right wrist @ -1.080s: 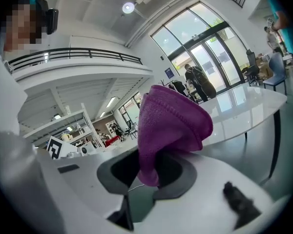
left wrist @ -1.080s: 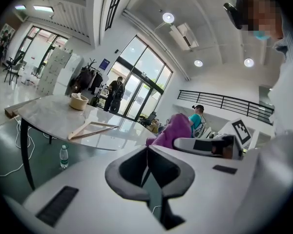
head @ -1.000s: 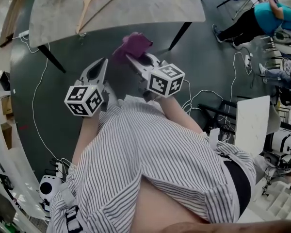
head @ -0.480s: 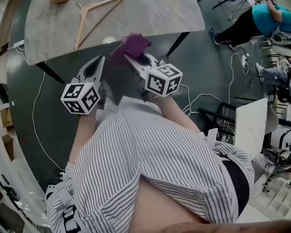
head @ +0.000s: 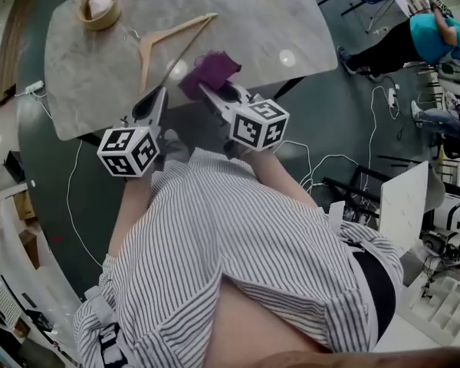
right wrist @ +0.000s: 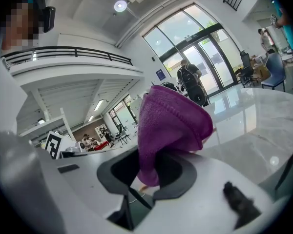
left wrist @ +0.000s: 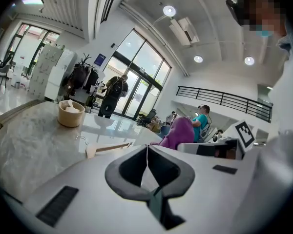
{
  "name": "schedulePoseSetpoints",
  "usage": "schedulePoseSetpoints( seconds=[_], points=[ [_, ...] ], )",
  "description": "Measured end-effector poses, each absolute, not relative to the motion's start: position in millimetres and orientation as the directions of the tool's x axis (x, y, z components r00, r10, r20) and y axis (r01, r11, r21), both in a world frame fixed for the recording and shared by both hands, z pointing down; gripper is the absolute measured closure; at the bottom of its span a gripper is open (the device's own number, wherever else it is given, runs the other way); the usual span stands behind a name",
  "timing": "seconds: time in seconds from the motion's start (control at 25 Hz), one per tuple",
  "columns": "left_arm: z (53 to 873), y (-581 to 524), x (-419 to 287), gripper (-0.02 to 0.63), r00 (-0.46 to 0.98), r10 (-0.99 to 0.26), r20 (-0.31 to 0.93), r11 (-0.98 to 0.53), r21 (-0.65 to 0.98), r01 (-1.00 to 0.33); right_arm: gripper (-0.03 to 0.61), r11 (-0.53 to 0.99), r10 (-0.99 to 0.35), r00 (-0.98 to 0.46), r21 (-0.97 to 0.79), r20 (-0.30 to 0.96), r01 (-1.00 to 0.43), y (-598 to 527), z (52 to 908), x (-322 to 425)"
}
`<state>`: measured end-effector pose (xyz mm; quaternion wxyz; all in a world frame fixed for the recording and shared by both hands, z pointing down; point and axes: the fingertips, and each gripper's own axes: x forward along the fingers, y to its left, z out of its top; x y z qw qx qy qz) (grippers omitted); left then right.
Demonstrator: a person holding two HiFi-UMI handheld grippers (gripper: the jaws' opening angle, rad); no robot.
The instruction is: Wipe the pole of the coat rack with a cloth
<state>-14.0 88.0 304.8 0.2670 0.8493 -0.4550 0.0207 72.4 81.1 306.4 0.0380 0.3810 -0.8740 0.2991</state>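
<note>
A purple cloth (head: 209,70) (right wrist: 171,126) stands bunched up out of my right gripper (head: 202,89) (right wrist: 147,172), whose jaws are shut on its lower end. Close on its left, my left gripper (head: 160,93) (left wrist: 146,147) is shut with nothing between its jaws. Both grippers point forward over the near edge of the grey marble table (head: 276,14). In the left gripper view a stand hung with dark coats (left wrist: 82,75) shows far off by the glass doors. No rack pole shows in the head view.
A wooden hanger (head: 172,38) (left wrist: 107,148) lies on the table ahead of the grippers, and a tan bowl (head: 100,4) (left wrist: 71,113) stands at its far left corner. Cables (head: 314,163) trail over the dark floor. A white panel (head: 402,198) and people (head: 433,33) are at the right.
Both grippers have moved forward together, from over the floor to the table's near edge, with the cloth still held. The table and the bowl have come further into the head view.
</note>
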Motion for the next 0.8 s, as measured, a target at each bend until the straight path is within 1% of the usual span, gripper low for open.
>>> schedulePoseSetpoints(
  seconds=[0.2, 0.32, 0.56, 0.8],
  points=[
    [299.1, 31.9, -39.9, 0.599, 0.616, -0.741, 0.268, -0.471, 0.446, -0.761, 0.499, 0.518, -0.656, -0.698, -0.501, 0.287, -0.693, 30.7, 304.5, 43.6],
    [308.7, 10.4, -49.2, 0.598, 0.623, -0.726, 0.291, -0.469, 0.453, -0.758, 0.499, 0.5, -0.665, -0.685, -0.504, 0.298, -0.705, 8.4, 310.6, 33.5],
    [317.8, -21.8, -51.3, 0.599, 0.666, -0.673, 0.321, -0.51, 0.45, -0.733, 0.499, 0.457, -0.671, -0.664, -0.522, 0.33, -0.72, -22.6, 321.7, 25.8],
    [324.7, -37.0, -44.7, 0.598, 0.688, -0.647, 0.329, -0.517, 0.475, -0.712, 0.499, 0.471, -0.66, -0.672, -0.512, 0.336, -0.719, -38.2, 315.3, 25.9]
  ],
)
